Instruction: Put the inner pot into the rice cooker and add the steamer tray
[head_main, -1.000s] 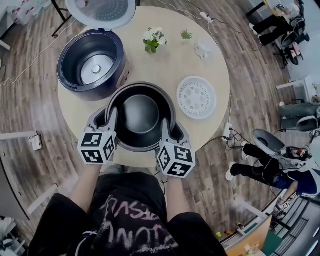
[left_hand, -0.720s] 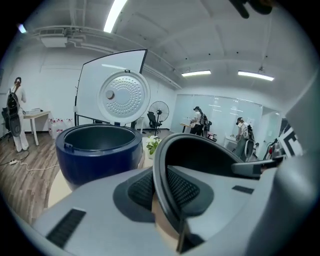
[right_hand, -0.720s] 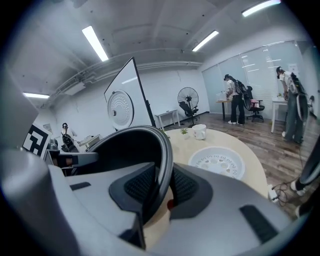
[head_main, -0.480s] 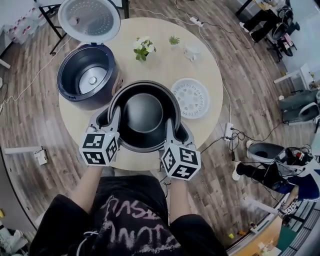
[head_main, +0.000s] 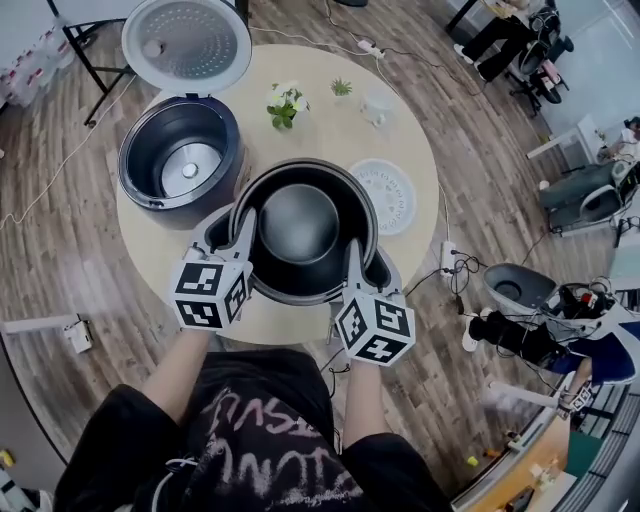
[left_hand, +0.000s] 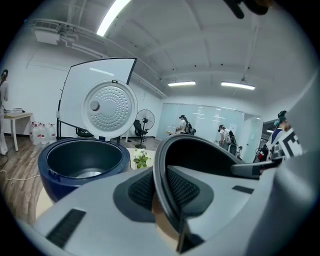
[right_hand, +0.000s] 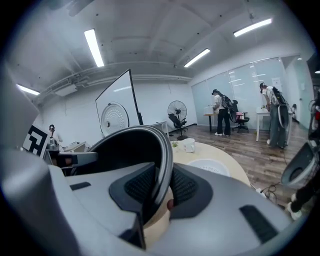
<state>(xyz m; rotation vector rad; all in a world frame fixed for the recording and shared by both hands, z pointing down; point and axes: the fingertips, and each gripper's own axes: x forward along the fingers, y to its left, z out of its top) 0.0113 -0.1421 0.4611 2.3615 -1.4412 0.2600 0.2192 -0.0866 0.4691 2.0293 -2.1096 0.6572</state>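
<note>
Person's dark printed shirt (head_main: 262, 455) fills the near edge of the head view, forearms reaching forward.

Left gripper (head_main: 243, 236), marker cube (head_main: 210, 293) facing up: jaws clamped on the left rim of the inner pot (head_main: 300, 225). Left gripper view confirms it, with the ribbed pads (left_hand: 145, 189) pressed on either side of the thin dark rim.

Right gripper (head_main: 355, 262), marker cube (head_main: 375, 328) up: jaws closed on the pot's right rim. Right gripper view shows one pad inside the wall and one outside, rim pinched between.

Inner pot: dark, empty, upright, held by both grippers. It sits just right of the rice cooker (head_main: 128, 165) and nearer the person, not in it. It looks lifted off the round table (head_main: 330, 135), since its rim covers the near-left edge of the steamer tray (head_main: 395, 198).

Steamer tray: white, perforated, flat on the table, right of the rice cooker, beyond the pot.

Rice cooker: dark blue body at the table's left edge, cavity empty with the metal heating plate showing. Lid (head_main: 187, 45) hinged open at its far side, dimpled inner face showing.

Right of the cooker, farther back: a small flowering plant (head_main: 285, 105), a smaller green plant (head_main: 341, 88), a pale cup (head_main: 377, 105).

Wood floor beyond; people at desks in the far background of the right gripper view.
</note>
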